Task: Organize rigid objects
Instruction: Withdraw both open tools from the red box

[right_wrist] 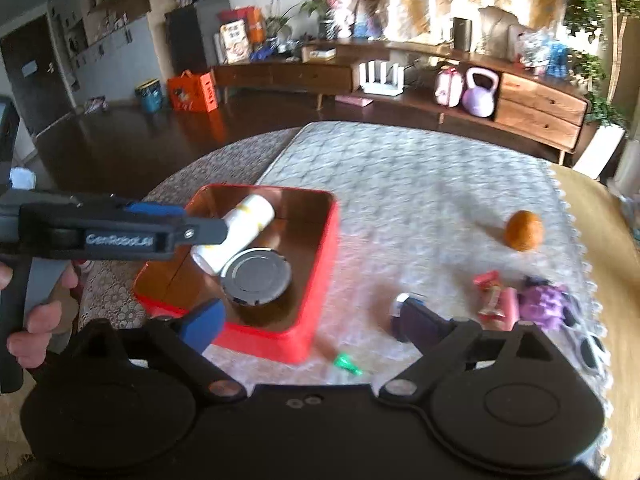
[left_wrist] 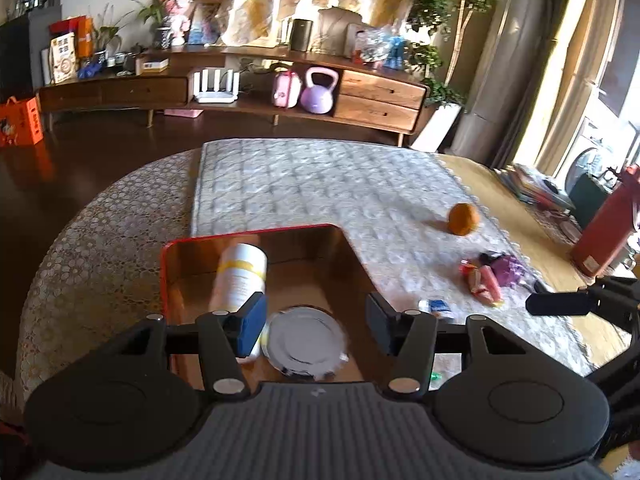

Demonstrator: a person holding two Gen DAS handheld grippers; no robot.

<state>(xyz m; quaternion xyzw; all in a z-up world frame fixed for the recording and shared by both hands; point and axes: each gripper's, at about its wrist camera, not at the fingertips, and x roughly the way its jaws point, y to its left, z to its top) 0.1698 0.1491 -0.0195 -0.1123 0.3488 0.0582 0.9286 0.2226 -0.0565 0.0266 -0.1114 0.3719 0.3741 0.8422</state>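
Red tin box, open-topped with a shiny copper-coloured inside, sitting on the worktop at the near left edge of a pale quilted cloth. Inside the box: a white bottle with yellow bands lying on its side, and a round silver-lidded can touching its near end. Left hand-held gripper poised above the box, jaws apart and empty, blue pads either side of the can lid below. Right hand-held gripper over the near right corner of the box, jaws spread wide, nothing between them. On the cloth well right of the box: an orange, a cluster of pink and red snack packets beside a purple toy. Small green item on the cloth just near the box's front corner; too blurred to identify. Fingers of a person wrapped around the left gripper's handle at the far left.
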